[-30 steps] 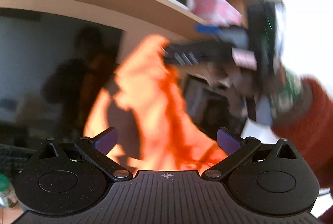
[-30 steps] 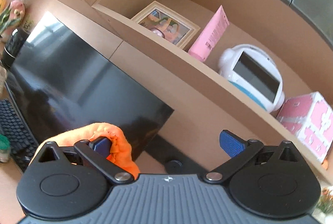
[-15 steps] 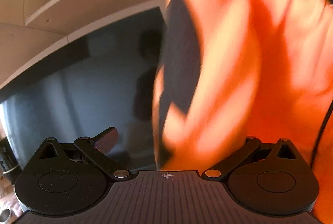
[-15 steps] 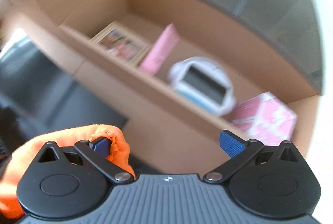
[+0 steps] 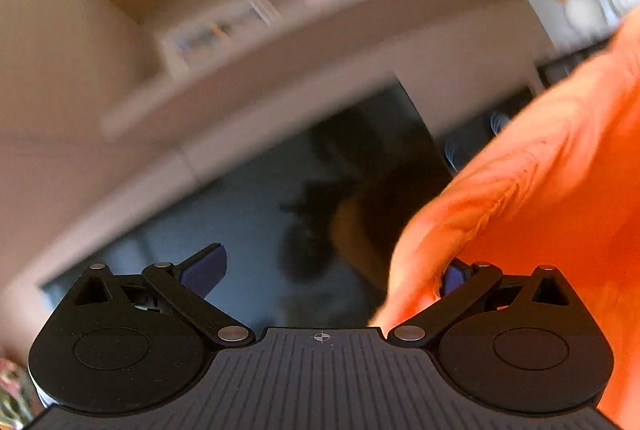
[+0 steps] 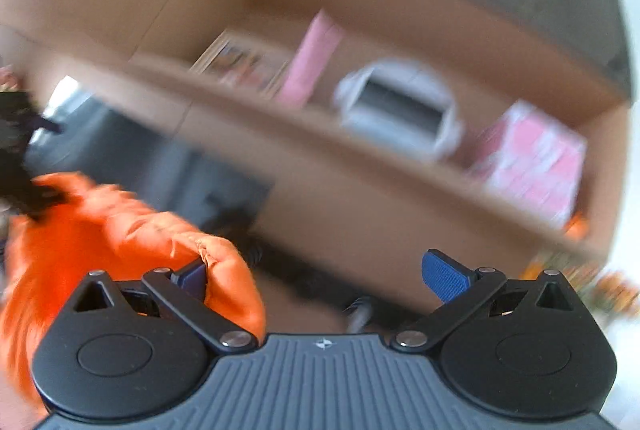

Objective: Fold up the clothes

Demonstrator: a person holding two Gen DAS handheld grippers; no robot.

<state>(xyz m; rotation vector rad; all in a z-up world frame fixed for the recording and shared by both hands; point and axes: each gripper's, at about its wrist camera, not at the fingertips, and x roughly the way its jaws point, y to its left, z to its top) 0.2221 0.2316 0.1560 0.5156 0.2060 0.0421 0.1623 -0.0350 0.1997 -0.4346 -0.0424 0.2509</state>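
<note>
An orange garment [image 5: 532, 198] is up in the air between my two grippers. In the left wrist view it fills the right side and drapes over the right fingertip [image 5: 452, 280]. My left gripper [image 5: 328, 274] stands open, its blue pads wide apart and nothing between them. In the right wrist view the garment [image 6: 120, 230] bunches over the left fingertip [image 6: 194, 276]. My right gripper [image 6: 320, 274] is open too, its right pad bare. Both views are motion-blurred.
Ahead is a dark monitor [image 5: 260, 214] under a wooden shelf [image 6: 320, 146]. The shelf holds a picture frame [image 6: 240, 64], a pink tube [image 6: 312, 58], a white gadget [image 6: 396, 110] and a pink box [image 6: 532, 158]. Flowers [image 6: 592, 282] stand at the right.
Both grippers have swung quickly, so the shelf and monitor shift and blur. In the left wrist view the garment has slid from covering the upper right to the right edge.
</note>
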